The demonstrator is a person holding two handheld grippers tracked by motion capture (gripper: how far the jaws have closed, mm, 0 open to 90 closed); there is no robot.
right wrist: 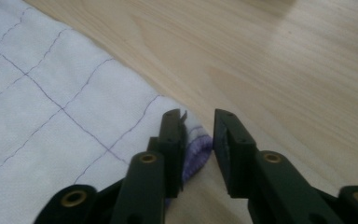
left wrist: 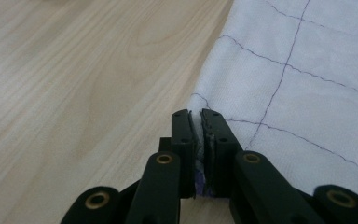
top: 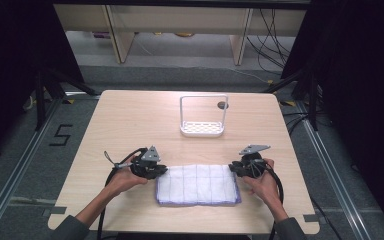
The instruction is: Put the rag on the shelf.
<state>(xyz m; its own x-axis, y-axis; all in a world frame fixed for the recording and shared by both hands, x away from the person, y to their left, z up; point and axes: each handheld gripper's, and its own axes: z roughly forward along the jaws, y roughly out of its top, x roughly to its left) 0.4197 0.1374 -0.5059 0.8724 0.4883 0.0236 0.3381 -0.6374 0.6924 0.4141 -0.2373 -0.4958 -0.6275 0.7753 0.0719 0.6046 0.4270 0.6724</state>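
A white folded cloth (top: 198, 184) with purple stitched lines and a purple hem lies near the table's front edge. My left gripper (top: 152, 169) is at its far left corner; in the left gripper view the jaws are closed on the cloth's edge (left wrist: 199, 140), with the cloth (left wrist: 298, 79) spreading to the right. My right gripper (top: 248, 167) is at the far right corner. In the right gripper view its jaws stand apart around the purple-hemmed corner (right wrist: 196, 142), the cloth (right wrist: 51, 112) lying to the left.
A white wire-framed rack (top: 203, 117) with a perforated base stands at the table's middle back. A small dark round spot (top: 223, 105) is on the table (top: 130, 120) behind it. Bare wood lies to either side of the cloth.
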